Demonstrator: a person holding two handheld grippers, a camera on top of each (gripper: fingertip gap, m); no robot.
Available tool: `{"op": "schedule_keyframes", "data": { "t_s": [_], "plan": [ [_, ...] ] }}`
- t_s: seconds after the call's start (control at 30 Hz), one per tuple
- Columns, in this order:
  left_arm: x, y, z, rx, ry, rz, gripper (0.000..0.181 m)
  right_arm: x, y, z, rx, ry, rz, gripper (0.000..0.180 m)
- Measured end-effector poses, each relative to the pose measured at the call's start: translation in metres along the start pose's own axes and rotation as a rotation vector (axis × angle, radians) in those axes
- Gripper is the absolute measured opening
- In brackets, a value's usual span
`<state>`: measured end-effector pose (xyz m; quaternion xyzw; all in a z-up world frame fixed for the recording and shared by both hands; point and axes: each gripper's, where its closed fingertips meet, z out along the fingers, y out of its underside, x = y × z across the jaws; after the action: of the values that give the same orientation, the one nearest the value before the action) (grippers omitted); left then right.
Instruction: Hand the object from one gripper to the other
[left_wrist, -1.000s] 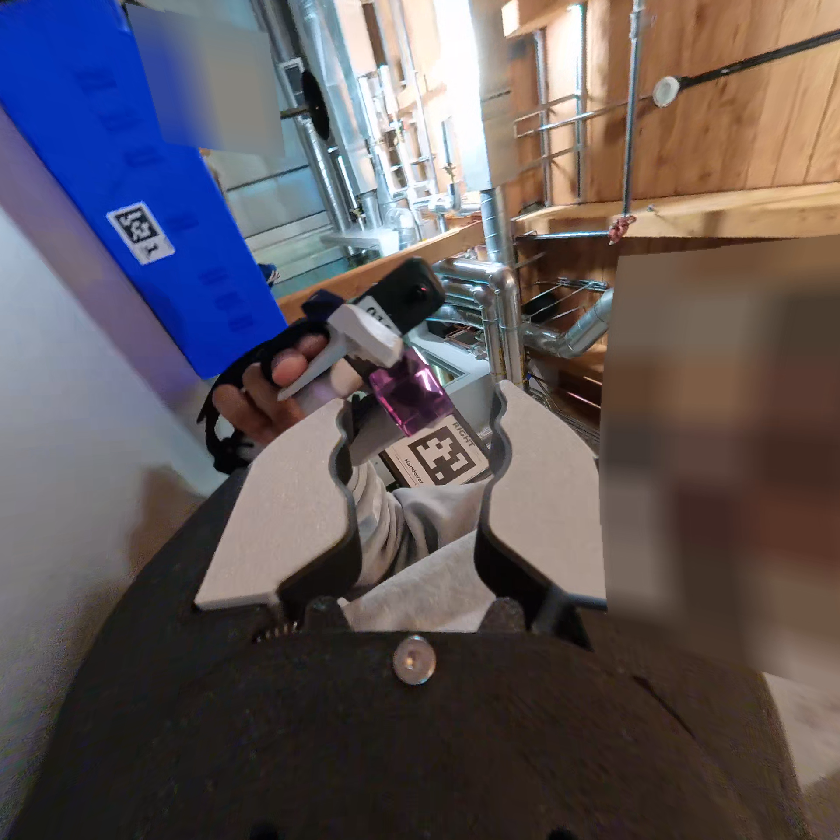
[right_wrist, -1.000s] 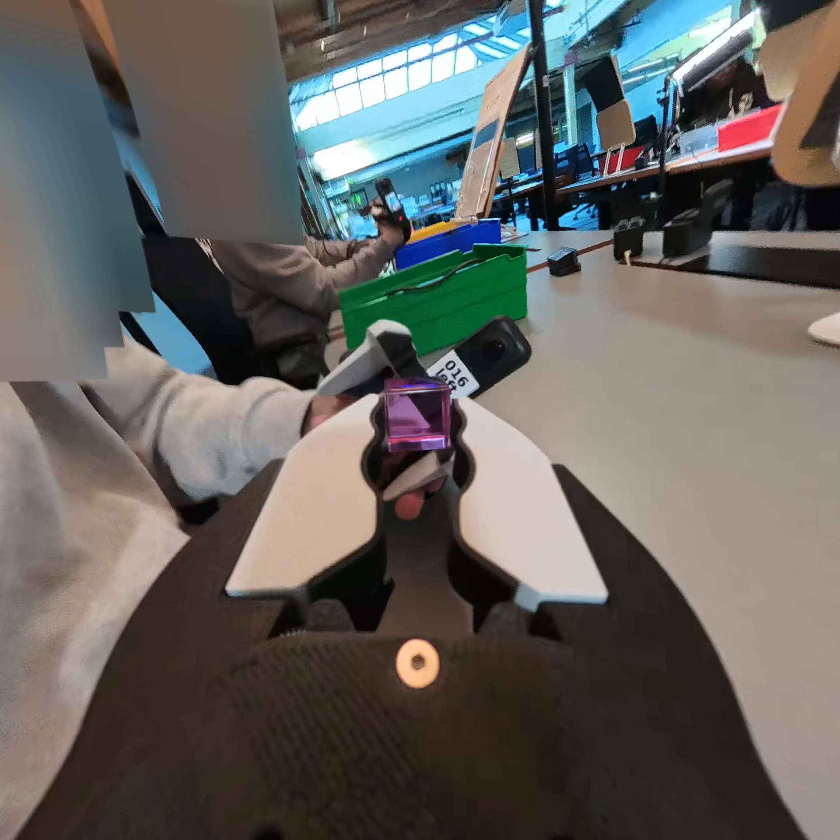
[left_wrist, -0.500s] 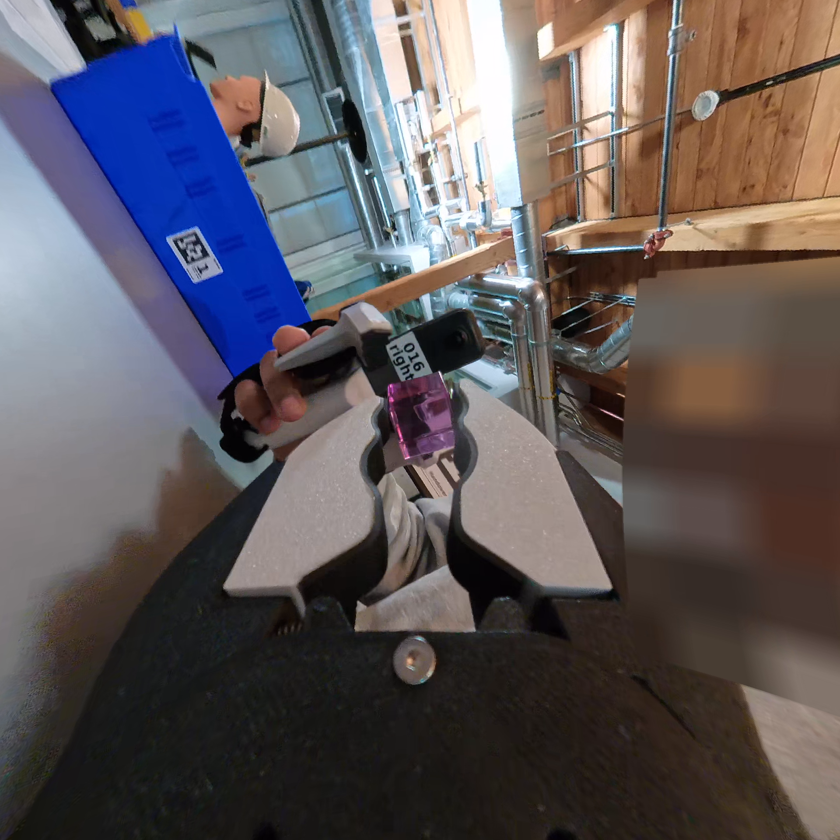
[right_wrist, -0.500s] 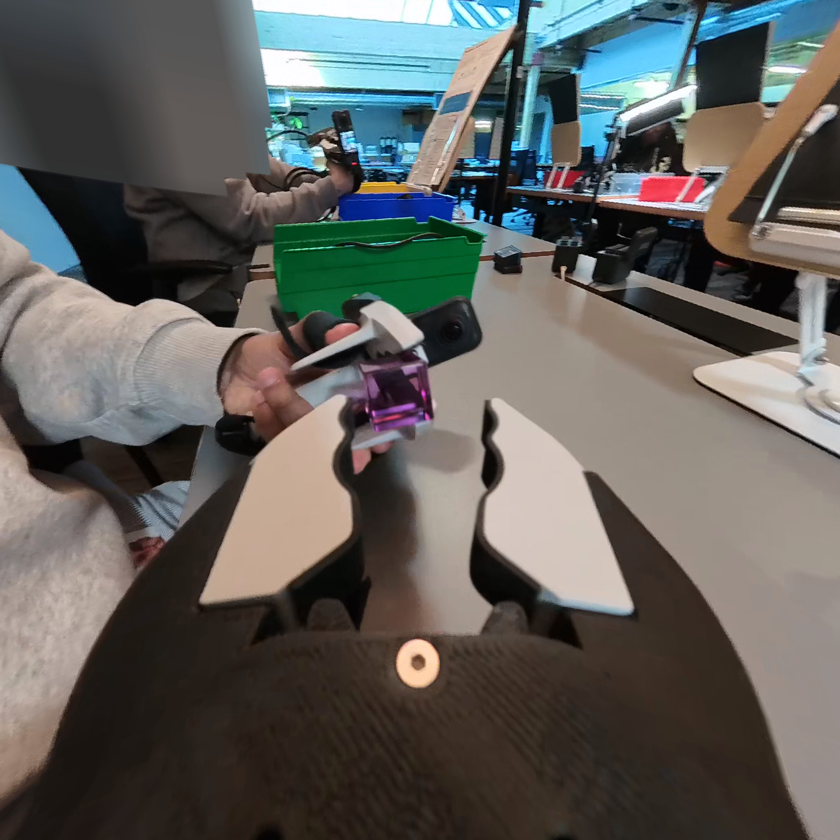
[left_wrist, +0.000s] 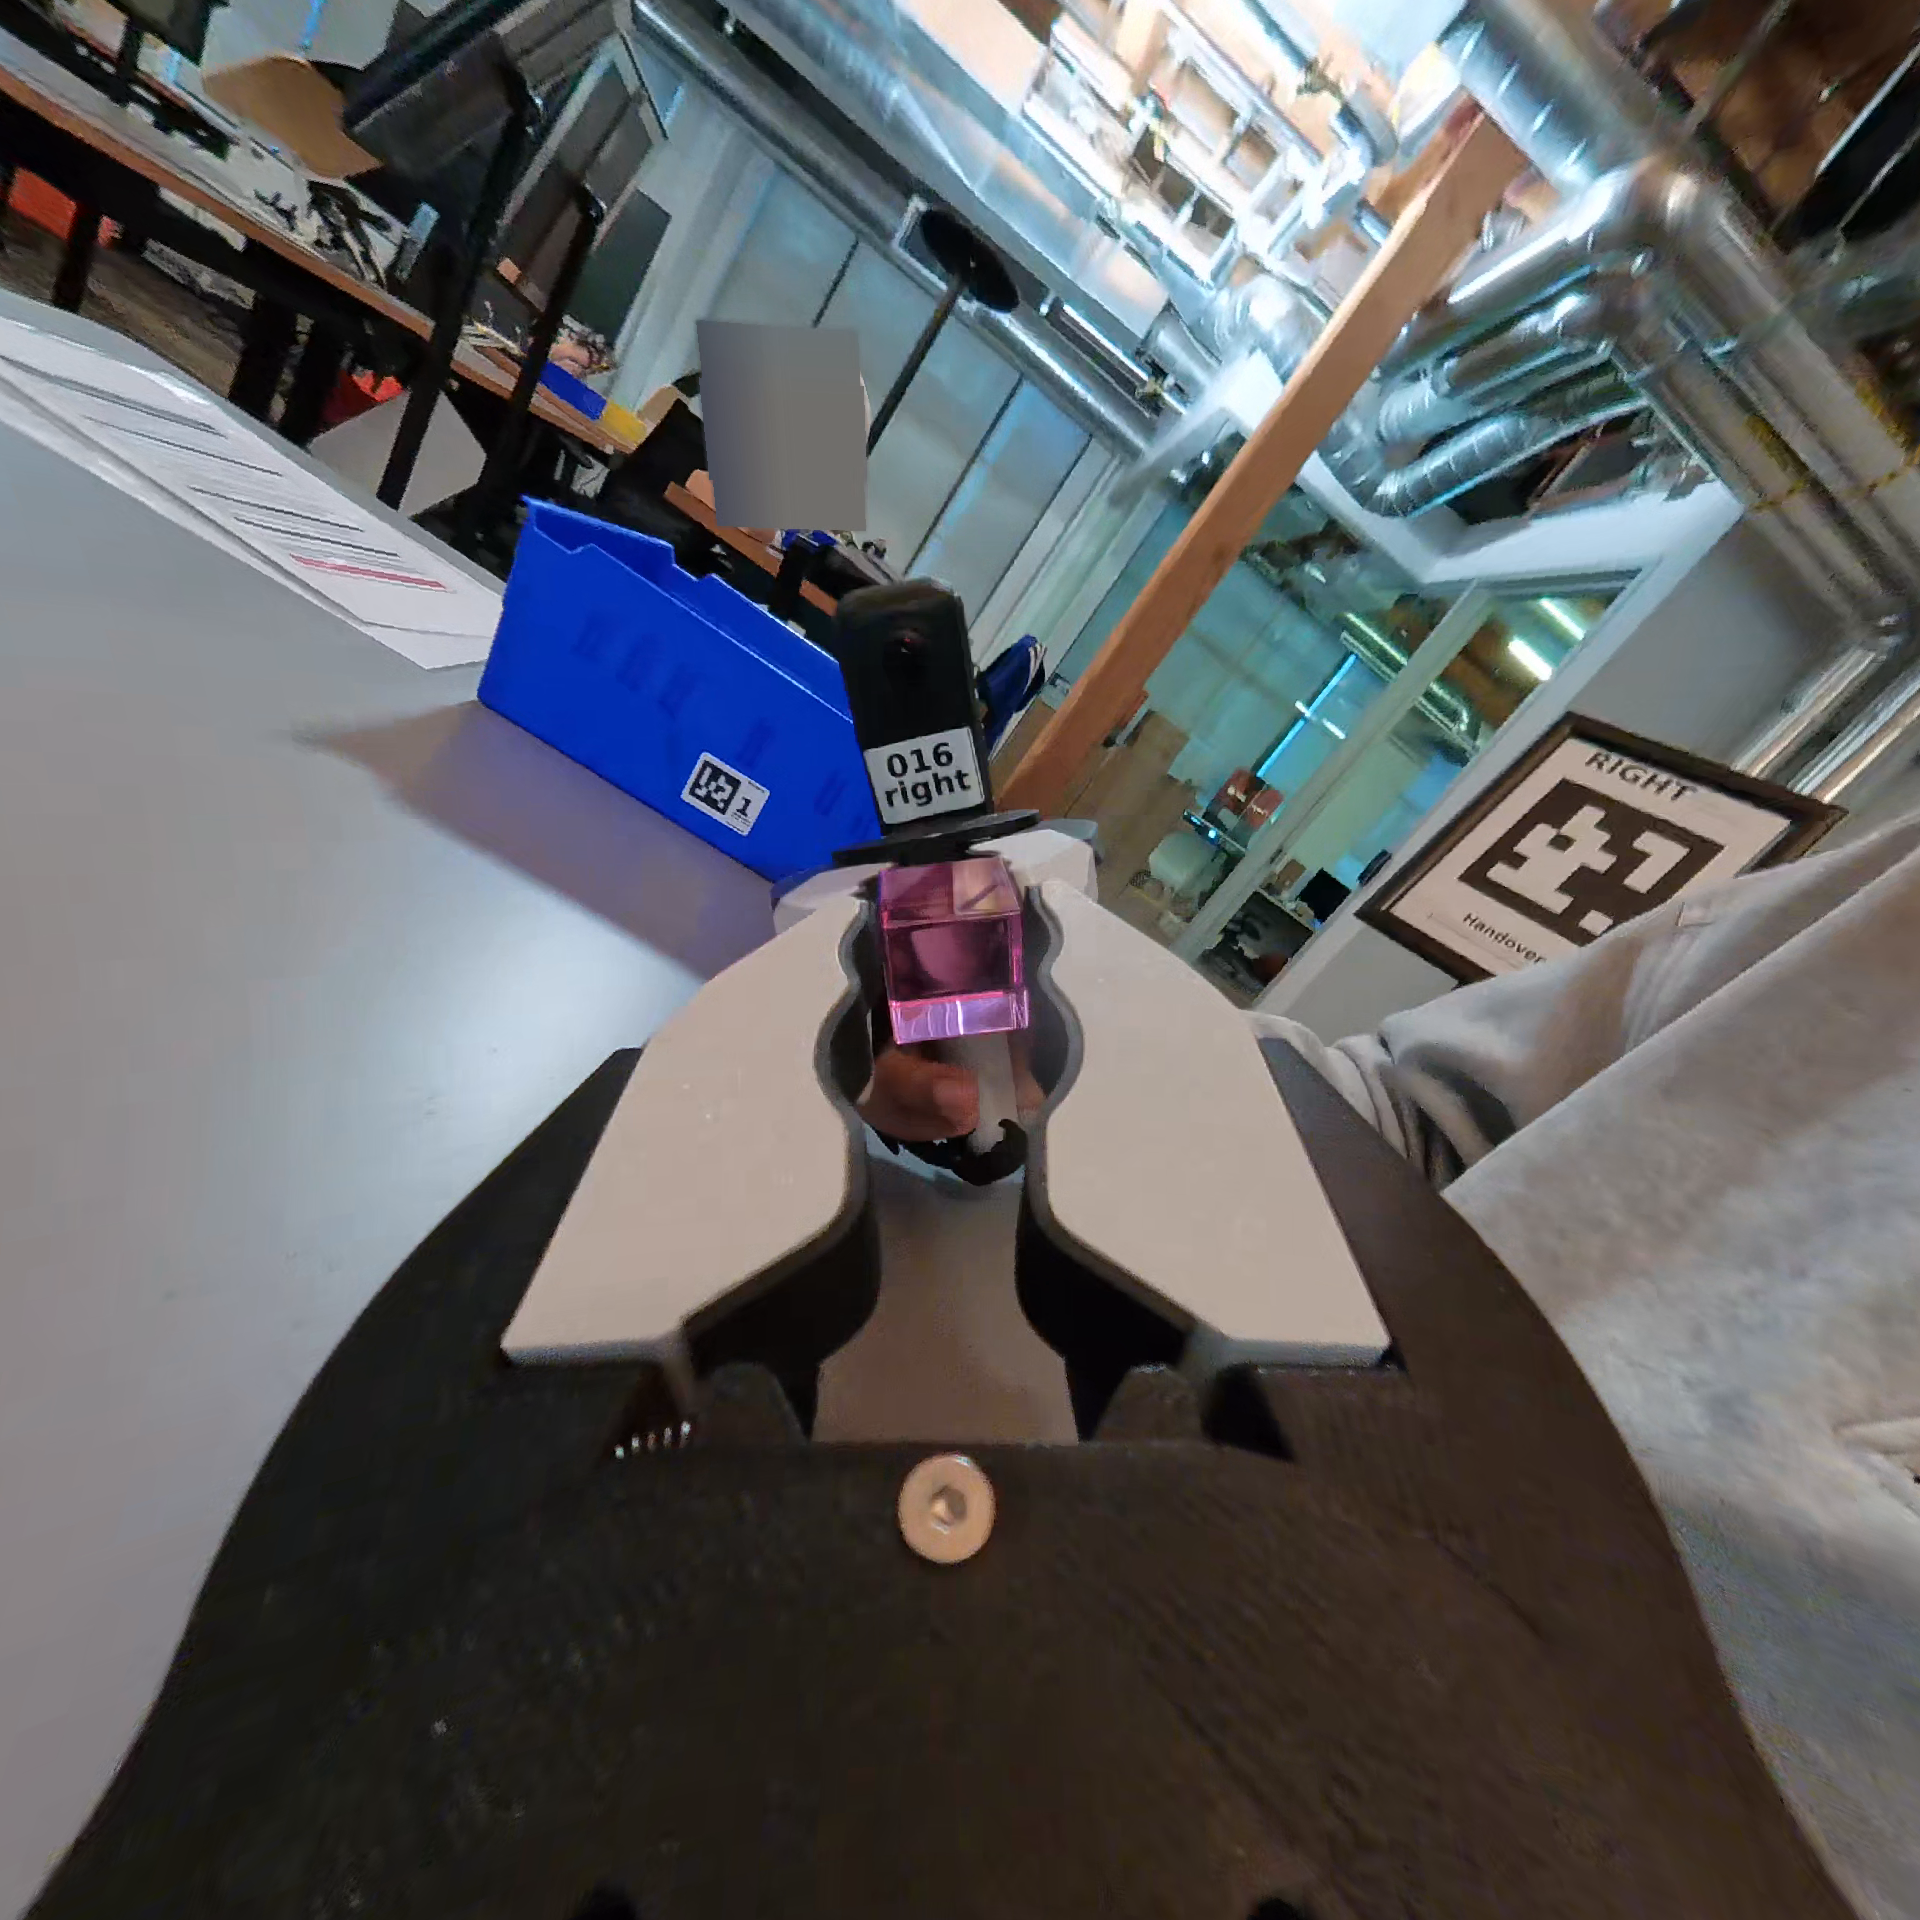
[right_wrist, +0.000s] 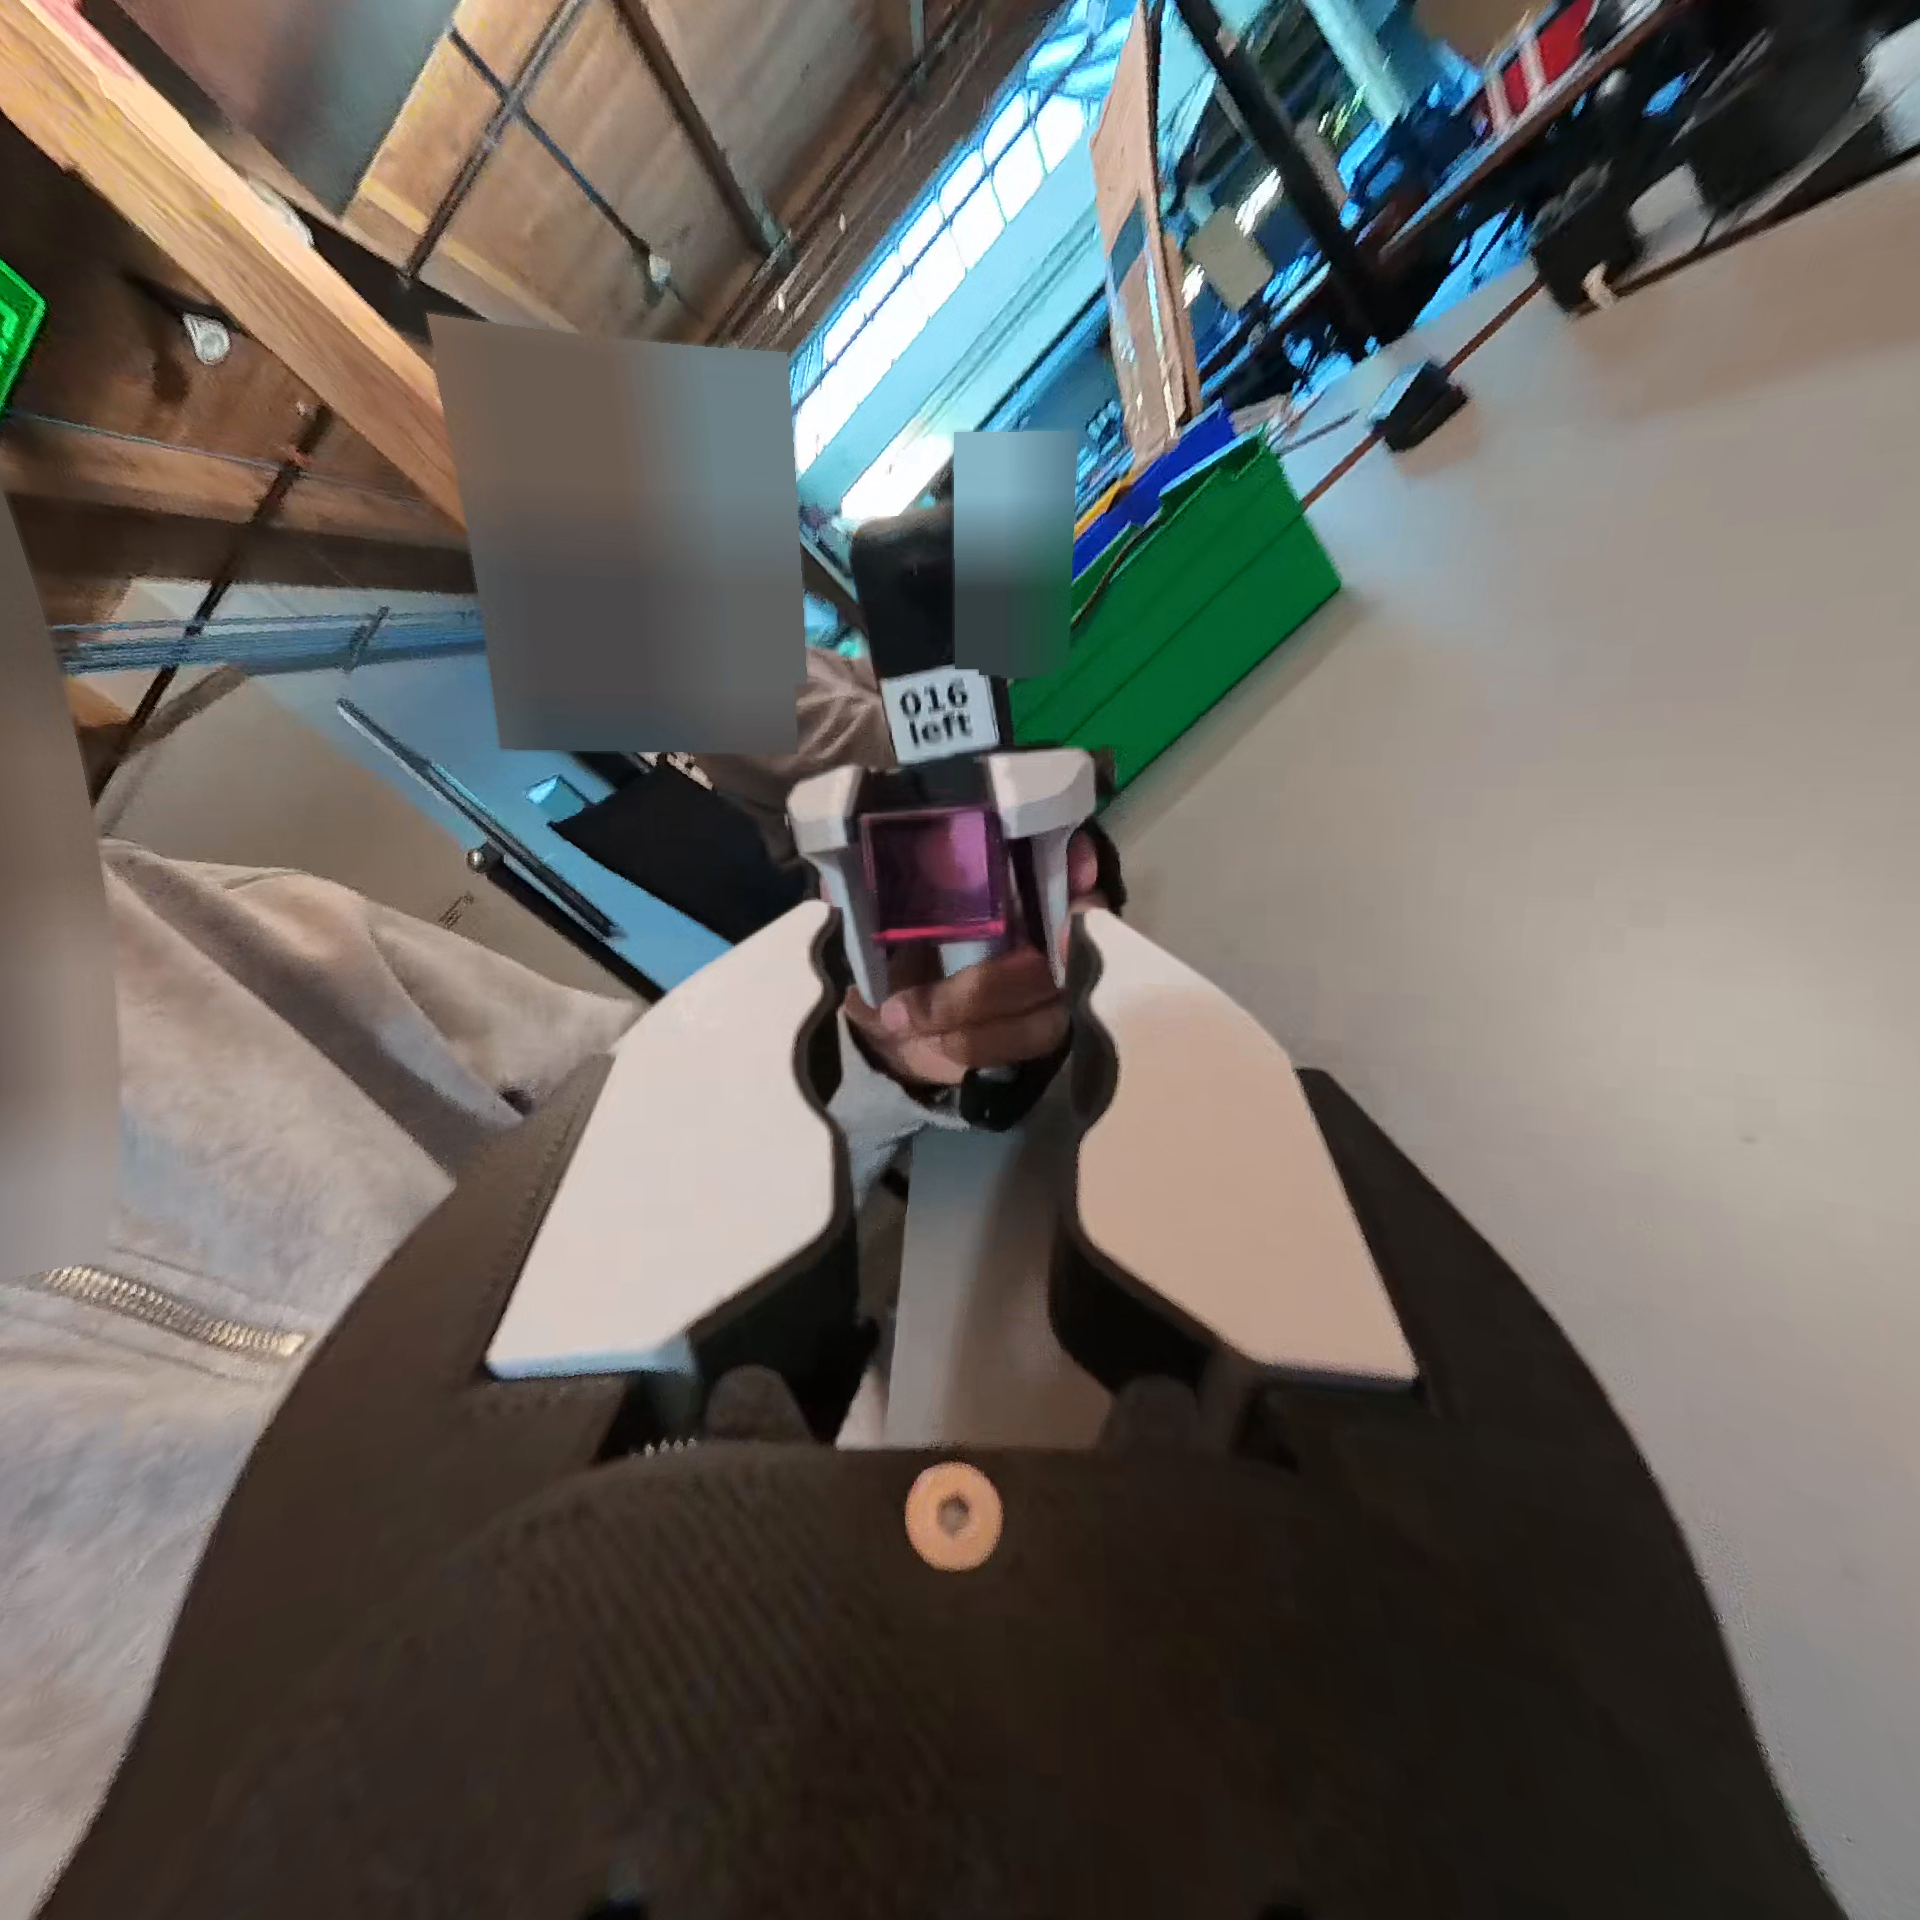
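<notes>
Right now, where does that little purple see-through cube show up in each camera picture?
Left wrist view: purple cube at centre, between the left gripper fingertips.
Right wrist view: cube above centre, beyond the right gripper.
Shared landmark: the grey table.

1. The left gripper has two pale grey fingers with wavy inner edges, on black backing.
2. Its textured black body fills the lower frame, with a silver hex screw at centre and a small coiled spring to the lower left.
3. The right gripper has the same build; its screw looks tan.
4. A grey sleeve fills the right side of the left wrist view.
5. In the right wrist view, a grey garment with a metal zip sits at the left.
</notes>
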<state>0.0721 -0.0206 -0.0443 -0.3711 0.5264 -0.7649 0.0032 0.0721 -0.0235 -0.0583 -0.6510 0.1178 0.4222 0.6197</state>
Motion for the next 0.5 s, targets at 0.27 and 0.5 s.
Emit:
{"op": "schedule_keyframes", "data": {
  "t_s": [0.27, 0.5],
  "plan": [
    [0.004, 0.007, 0.002, -0.066, 0.012, 0.057, 0.028, -0.006, 0.013, 0.005, -0.093, -0.017, -0.050, 0.027],
    [0.005, 0.012, 0.003, -0.104, -0.004, 0.112, 0.028, -0.007, 0.014, 0.006, -0.085, -0.043, -0.005, 0.028]
  ]
}}
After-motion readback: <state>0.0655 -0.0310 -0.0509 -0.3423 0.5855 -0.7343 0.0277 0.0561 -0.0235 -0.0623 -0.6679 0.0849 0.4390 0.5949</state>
